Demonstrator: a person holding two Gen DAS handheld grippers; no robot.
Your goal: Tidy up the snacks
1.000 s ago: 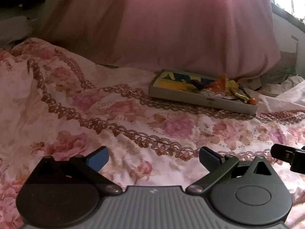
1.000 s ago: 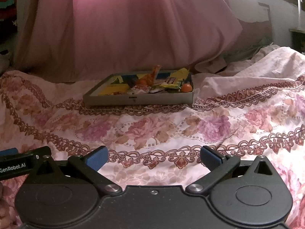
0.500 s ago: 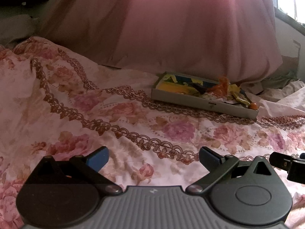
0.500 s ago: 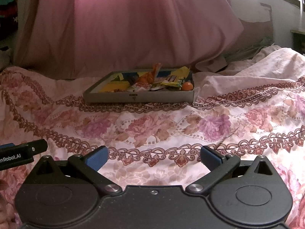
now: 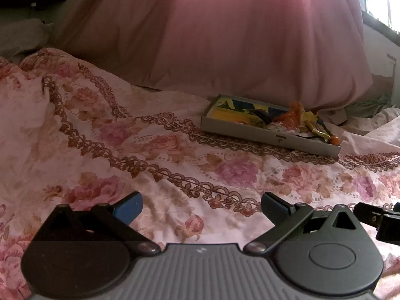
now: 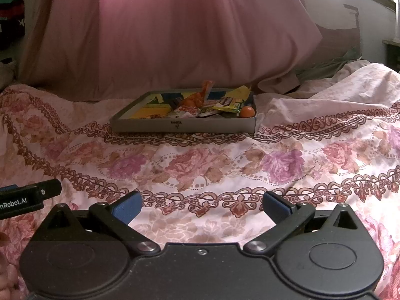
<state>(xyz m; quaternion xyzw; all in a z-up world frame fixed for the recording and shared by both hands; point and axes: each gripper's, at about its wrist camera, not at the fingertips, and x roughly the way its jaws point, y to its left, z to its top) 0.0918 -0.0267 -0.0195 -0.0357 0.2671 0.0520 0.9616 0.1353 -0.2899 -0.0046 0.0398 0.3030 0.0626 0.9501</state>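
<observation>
Both your claws, the left gripper (image 5: 201, 206) and right gripper (image 6: 202, 206), are wide and hold nothing. The snacks (image 6: 200, 106) sit heaped in the flat box (image 6: 182, 125) on the bed (image 6: 200, 165); sorted or not, you can't tell

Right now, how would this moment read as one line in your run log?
left claw: open, empty | right claw: open, empty | snacks: piled in shallow box | box: on floral bedspread, ahead of both claws
</observation>
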